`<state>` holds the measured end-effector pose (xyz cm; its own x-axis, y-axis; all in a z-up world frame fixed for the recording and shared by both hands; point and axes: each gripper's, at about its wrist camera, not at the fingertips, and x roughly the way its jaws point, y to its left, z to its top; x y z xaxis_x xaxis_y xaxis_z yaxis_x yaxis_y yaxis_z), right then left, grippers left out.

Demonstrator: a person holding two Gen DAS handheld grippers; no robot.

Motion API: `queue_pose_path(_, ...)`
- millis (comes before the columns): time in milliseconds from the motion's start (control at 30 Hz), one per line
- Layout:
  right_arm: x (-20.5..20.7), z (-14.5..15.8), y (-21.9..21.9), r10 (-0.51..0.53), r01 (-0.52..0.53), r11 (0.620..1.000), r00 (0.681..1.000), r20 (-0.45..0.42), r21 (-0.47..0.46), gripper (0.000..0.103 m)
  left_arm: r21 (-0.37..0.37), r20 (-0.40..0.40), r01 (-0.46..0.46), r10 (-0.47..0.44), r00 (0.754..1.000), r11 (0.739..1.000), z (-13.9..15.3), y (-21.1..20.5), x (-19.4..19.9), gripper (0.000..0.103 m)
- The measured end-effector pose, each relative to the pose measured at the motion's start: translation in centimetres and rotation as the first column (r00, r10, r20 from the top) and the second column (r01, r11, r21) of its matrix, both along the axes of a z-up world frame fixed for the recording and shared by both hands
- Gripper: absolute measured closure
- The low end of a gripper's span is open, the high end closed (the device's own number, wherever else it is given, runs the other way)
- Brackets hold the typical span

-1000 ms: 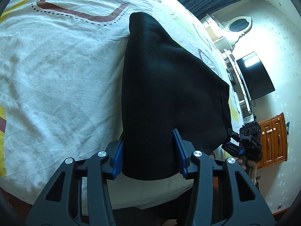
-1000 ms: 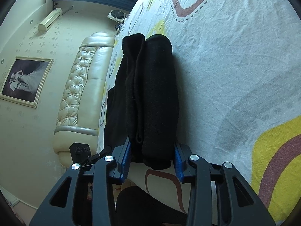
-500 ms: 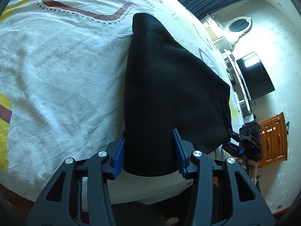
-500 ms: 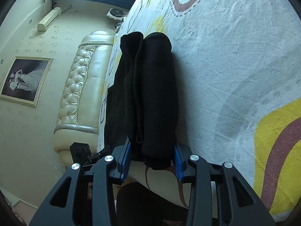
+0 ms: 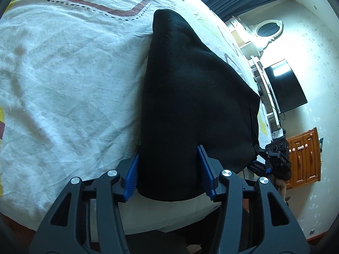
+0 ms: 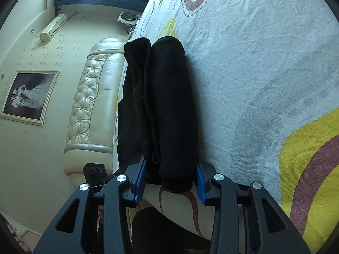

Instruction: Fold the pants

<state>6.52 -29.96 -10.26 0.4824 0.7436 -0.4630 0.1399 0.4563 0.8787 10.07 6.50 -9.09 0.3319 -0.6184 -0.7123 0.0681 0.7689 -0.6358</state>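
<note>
**Black pants at the near edge of the bed, one gripper at each end**

At the near edge of the bed (image 5: 63,89), on my side of the rig, the folded black pants (image 5: 190,105) lie as a thick dark bundle on the white sheet with its red and yellow pattern. One end of the bundle hangs slightly past the mattress edge toward me.

From the left wrist view, my left gripper (image 5: 169,173) straddles that near end. Its jaws have just been opening, with the pants between them; the blue pads sit right against the cloth on both sides, and I cannot tell whether they press on it or have let it go.

From the right wrist view, my right gripper (image 6: 170,177) is clenched on the other near corner of the pants (image 6: 167,105), where several folded layers stack side by side between the blue pads. The cloth bulges slightly above the pads.

In the left view I can also see the right gripper's body (image 5: 275,154) at the far right corner of the bundle. Beyond the bed stand a padded cream headboard (image 6: 93,105), a framed picture (image 6: 29,97) on the wall, a dark screen (image 5: 284,86) and a wooden cabinet (image 5: 305,154).
</note>
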Motion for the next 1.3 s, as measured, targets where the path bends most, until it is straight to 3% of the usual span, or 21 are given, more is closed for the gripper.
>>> queue_pose_path(133, -0.2, -0.3, -0.6, -0.005, 0.004, 1.0, 1.0, 0.008, 0.028, 0.058, -0.068, -0.016, 0.004, -0.005, 1.0, 0.998, -0.2, 0.4, 0.3, 0.036)
queue_pose_path(200, -0.4, -0.4, -0.8, -0.006, 0.006, 0.999, 1.0, 0.011, 0.045, 0.056, -0.099, -0.002, 0.017, -0.017, 1.0, 0.995, -0.1, 0.1, 0.3, 0.02)
queue_pose_path(300, -0.7, -0.5, -1.2, -0.017, 0.016, 0.997, 1.0, 0.011, 0.074, 0.055, -0.099, 0.018, 0.045, -0.043, 0.999, 0.994, 0.2, -0.7, 0.3, 0.007)
queue_pose_path(500, -1.5, -0.3, -1.7, -0.03, 0.029, 0.997, 1.0, 0.007, 0.076, 0.052, -0.006, 0.05, 0.112, -0.111, 0.993, 0.994, 0.3, -2.2, 0.3, 0.003)
queue_pose_path(700, -2.9, 0.4, -2.1, -0.077, 0.077, 0.997, 0.997, -0.004, 0.01, 0.049, 0.104, 0.072, 0.097, -0.105, 0.992, 0.99, 0.8, -3.6, -0.4, 0.003)
queue_pose_path(833, -4.4, 1.0, -2.4, -0.127, 0.125, 0.99, 0.992, -0.024, -0.066, 0.049, 0.226, 0.073, 0.073, -0.091, 0.993, 0.971, 1.5, -4.9, -1.4, 0.003)
queue_pose_path(933, -5.0, 1.6, -1.9, -0.124, 0.118, 0.979, 0.992, -0.026, -0.164, 0.046, 0.273, 0.077, 0.008, -0.03, 0.997, 0.962, 2.1, -5.0, -2.8, 0.003)
queue_pose_path(1067, -6.0, 2.8, -0.6, -0.123, 0.118, 0.953, 0.992, 0.0, -0.277, 0.027, 0.37, 0.108, -0.066, 0.027, 0.994, 0.927, 3.0, -5.1, -5.1, 0.003)
queue_pose_path(1167, -6.5, 3.7, 0.9, -0.134, 0.126, 0.909, 0.991, 0.008, -0.398, 0.026, 0.45, 0.159, -0.093, 0.023, 0.987, 0.888, 3.9, -5.6, -6.9, 0.003)
queue_pose_path(1300, -7.3, 4.7, 3.4, -0.16, 0.143, 0.796, 0.987, 0.023, -0.588, 0.026, 0.461, 0.211, -0.132, 0.036, 0.977, 0.877, 4.9, -5.7, -8.8, 0.003)
